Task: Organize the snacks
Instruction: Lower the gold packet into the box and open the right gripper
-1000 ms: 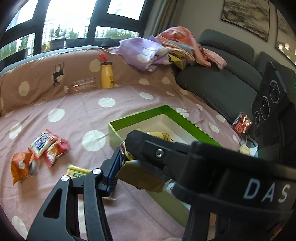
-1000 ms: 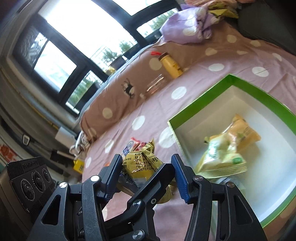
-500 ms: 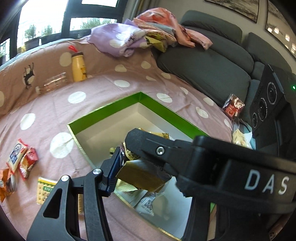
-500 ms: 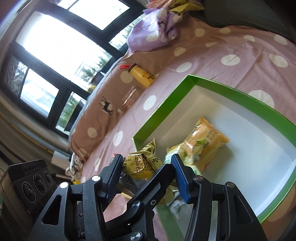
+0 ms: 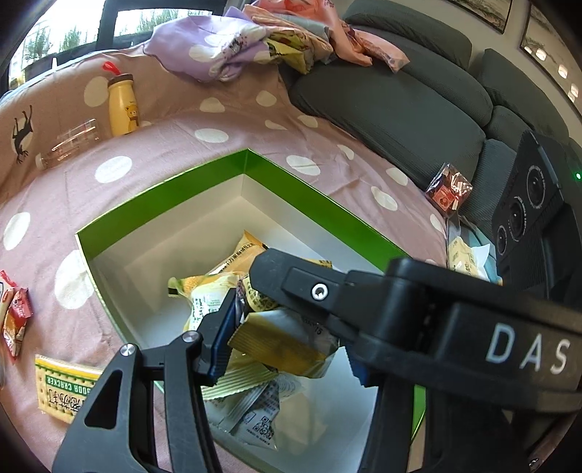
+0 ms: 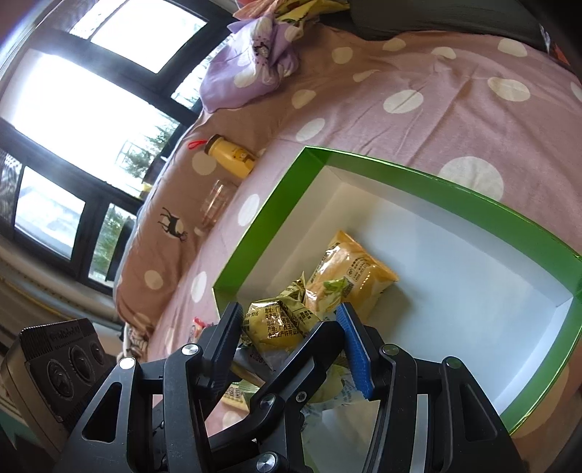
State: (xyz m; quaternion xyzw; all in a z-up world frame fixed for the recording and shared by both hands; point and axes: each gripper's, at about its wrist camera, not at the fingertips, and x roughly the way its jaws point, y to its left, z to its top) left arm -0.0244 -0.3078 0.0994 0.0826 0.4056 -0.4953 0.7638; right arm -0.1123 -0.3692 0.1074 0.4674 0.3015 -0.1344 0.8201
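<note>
Over the green-rimmed white cardboard box (image 5: 298, 183), both grippers clamp gold foil snack packets: left gripper (image 5: 287, 338), one packet (image 5: 280, 342); right gripper (image 6: 291, 334), one (image 6: 276, 324). Beyond stand one yellow bottle (image 5: 123, 105), one clear glass (image 5: 69, 140).

- Daylight is coming through black-framed windows (image 6: 83, 109).
- A pink polka-dot sheet (image 5: 225, 127) is covering the surface.
- A grey sofa (image 5: 393, 98) is standing beside it.
- Framed pictures (image 5: 483, 14) are hanging above.

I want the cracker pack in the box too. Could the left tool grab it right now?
Probably not yet. The left tool is shut on a gold snack packet over the green box, so it's full. The cracker pack lies on the blanket beside the box with nothing covering it.
</note>
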